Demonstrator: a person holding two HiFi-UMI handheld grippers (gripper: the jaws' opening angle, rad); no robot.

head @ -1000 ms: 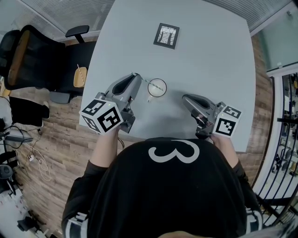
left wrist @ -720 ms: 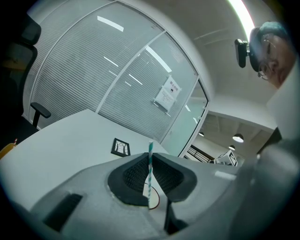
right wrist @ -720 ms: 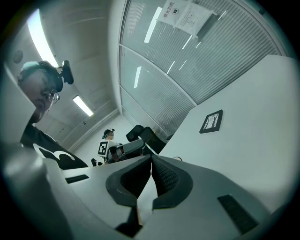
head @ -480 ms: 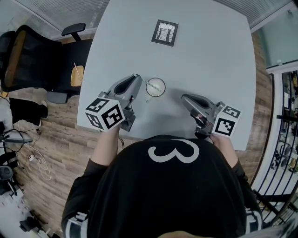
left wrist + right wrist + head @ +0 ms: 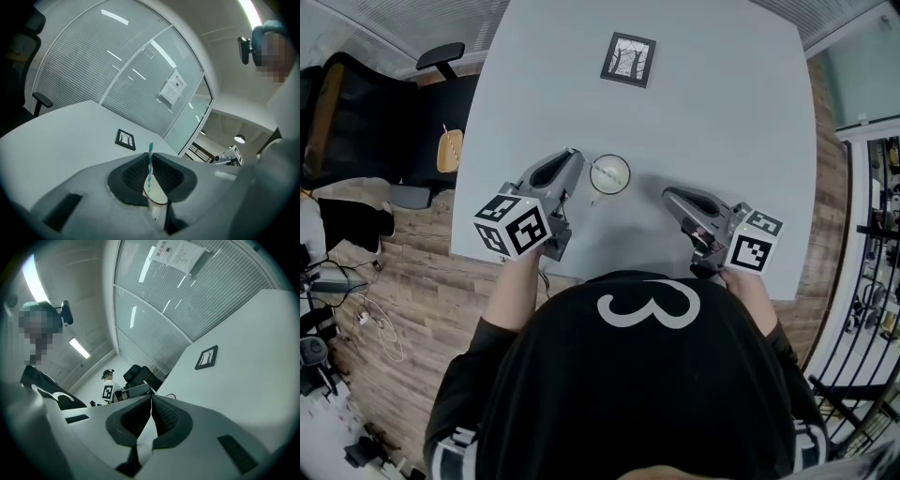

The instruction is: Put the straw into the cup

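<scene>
A white cup point(image 5: 609, 173) stands on the grey table point(image 5: 722, 103), just in front of me. My left gripper point(image 5: 575, 161) sits right beside the cup's left rim, shut on a teal-and-white striped straw point(image 5: 150, 161). In the left gripper view the straw stands upright between the black pads point(image 5: 133, 176), and its lower end reaches down into the cup point(image 5: 155, 202). From the head view, the straw point(image 5: 605, 172) shows as a thin line across the cup's mouth. My right gripper point(image 5: 668, 196) rests to the right of the cup, apart from it, jaws shut with nothing between them point(image 5: 151, 401).
A small black-framed picture point(image 5: 628, 59) lies flat at the far middle of the table. A black office chair point(image 5: 356, 122) stands past the table's left edge on the wooden floor, with cables point(image 5: 366, 319) lying nearby. Glass partitions with blinds close off the room.
My left gripper has sunk a little with the straw, bringing it lower over the cup. The right gripper has stayed put.
</scene>
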